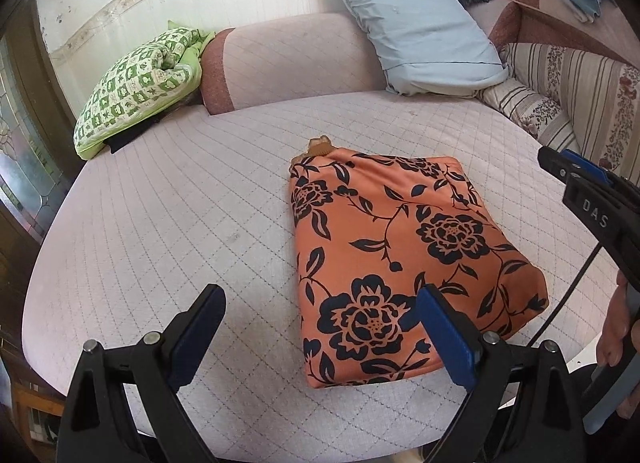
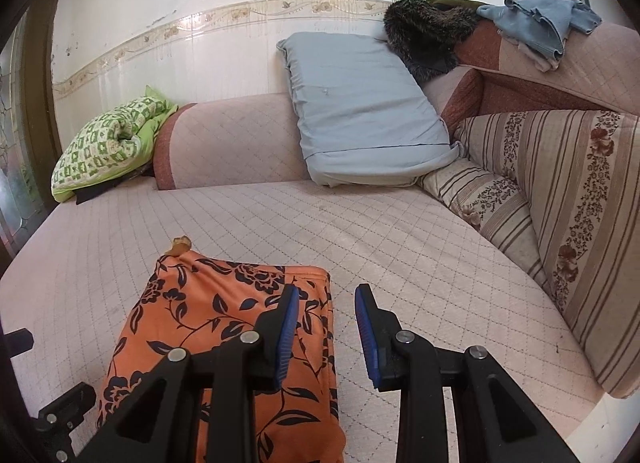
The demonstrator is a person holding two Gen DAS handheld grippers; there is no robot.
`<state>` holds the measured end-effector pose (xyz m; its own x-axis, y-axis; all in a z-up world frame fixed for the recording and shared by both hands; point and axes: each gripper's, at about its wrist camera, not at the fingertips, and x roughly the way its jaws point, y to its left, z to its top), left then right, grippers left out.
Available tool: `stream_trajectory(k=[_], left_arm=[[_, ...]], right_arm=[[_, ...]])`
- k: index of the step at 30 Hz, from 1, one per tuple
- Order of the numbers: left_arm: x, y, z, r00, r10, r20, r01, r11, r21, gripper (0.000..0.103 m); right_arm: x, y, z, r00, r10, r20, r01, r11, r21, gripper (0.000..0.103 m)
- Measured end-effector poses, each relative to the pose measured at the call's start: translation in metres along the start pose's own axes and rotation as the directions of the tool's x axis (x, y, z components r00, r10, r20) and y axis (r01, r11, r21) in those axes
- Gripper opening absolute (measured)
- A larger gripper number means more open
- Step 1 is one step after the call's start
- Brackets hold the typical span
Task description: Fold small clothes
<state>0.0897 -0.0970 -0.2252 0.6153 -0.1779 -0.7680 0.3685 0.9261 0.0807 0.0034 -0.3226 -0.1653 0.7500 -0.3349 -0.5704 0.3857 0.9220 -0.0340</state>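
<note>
The folded orange floral garment (image 1: pixel 408 259) is lying flat on the quilted pink sofa seat (image 1: pixel 180 203). Only the left view is showing fingers (image 1: pixel 614 337) on the right tool's handle. Both tools, left (image 1: pixel 320 339) and right (image 2: pixel 326 337), are hovering open, gripping nothing.

Folded orange floral garment (image 1: pixel 404 259) of smooth, faintly sheeny cloth on a matt quilted sofa cover (image 1: pixel 192 231); grippers (image 2: pixel 328 327) of matt black plastic with ribbed blue pads (image 2: pixel 289 329), perhaps rubber, and shiny metal pins; a dark furry throw (image 2: pixel 424 33) behind; glossy wall tiles (image 2: pixel 224 55).
</note>
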Motion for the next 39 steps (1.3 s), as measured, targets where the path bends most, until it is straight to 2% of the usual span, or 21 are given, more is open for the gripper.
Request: stream_trajectory(k=[10,22,39], left_arm=[[0.004,-0.001,-0.001,1.000,0.003,-0.004,-0.003,1.000,0.003,0.096],[0.013,0.014,-0.001,1.000,0.015,-0.018,-0.016,0.999,-0.032,0.096],[0.018,0.013,-0.003,1.000,0.017,-0.024,-0.017,0.999,-0.027,0.096]], right_arm=[[-0.011,-0.007,0.004,0.999,0.023,0.034,-0.024,0.999,0.023,0.032],[-0.012,0.007,0.005,0.997,0.064,0.046,-0.064,0.998,-0.002,0.032],[-0.012,0.006,0.000,0.997,0.057,0.042,-0.056,0.998,-0.016,0.032]])
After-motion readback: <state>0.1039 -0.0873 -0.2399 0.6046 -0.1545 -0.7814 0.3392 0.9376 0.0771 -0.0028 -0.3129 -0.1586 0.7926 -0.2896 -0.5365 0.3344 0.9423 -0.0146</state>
